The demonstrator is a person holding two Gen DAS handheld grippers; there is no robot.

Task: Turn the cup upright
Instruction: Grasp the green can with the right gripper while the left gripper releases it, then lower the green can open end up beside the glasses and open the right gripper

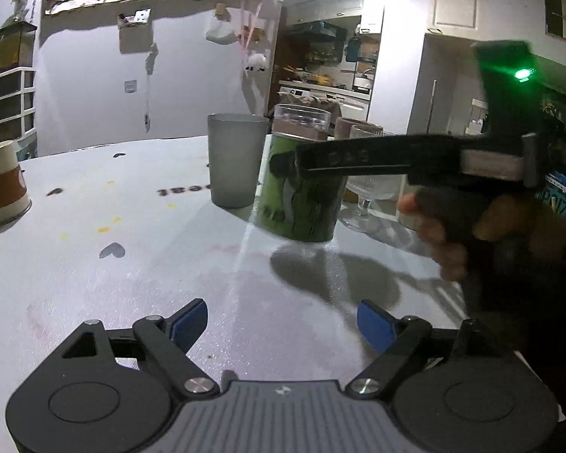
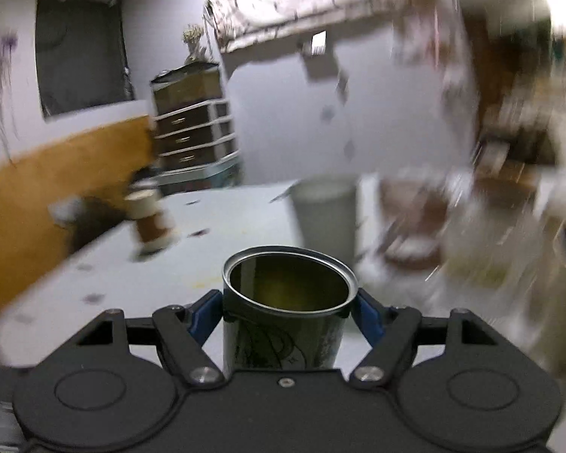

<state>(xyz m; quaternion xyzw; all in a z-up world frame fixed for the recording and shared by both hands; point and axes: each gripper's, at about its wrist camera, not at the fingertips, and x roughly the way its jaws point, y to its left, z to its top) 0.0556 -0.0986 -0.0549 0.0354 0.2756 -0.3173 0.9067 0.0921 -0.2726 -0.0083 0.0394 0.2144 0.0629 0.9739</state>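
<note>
A green printed metal cup (image 2: 286, 324) is clamped between the blue pads of my right gripper (image 2: 288, 315), its open mouth up and facing the camera. In the left wrist view the same cup (image 1: 302, 192) hangs slightly tilted just above the white table (image 1: 132, 264), with the right gripper (image 1: 294, 162) shut on it from the right. My left gripper (image 1: 283, 324) is open and empty, low over the table's near part, well short of the cup.
A frosted grey tumbler (image 1: 237, 158) stands upright just left of the cup. A paper cup (image 1: 3, 185) stands upside down at the far left. A stemmed glass (image 1: 366, 188), a clear cup (image 1: 302, 117) and a brown cup stand behind.
</note>
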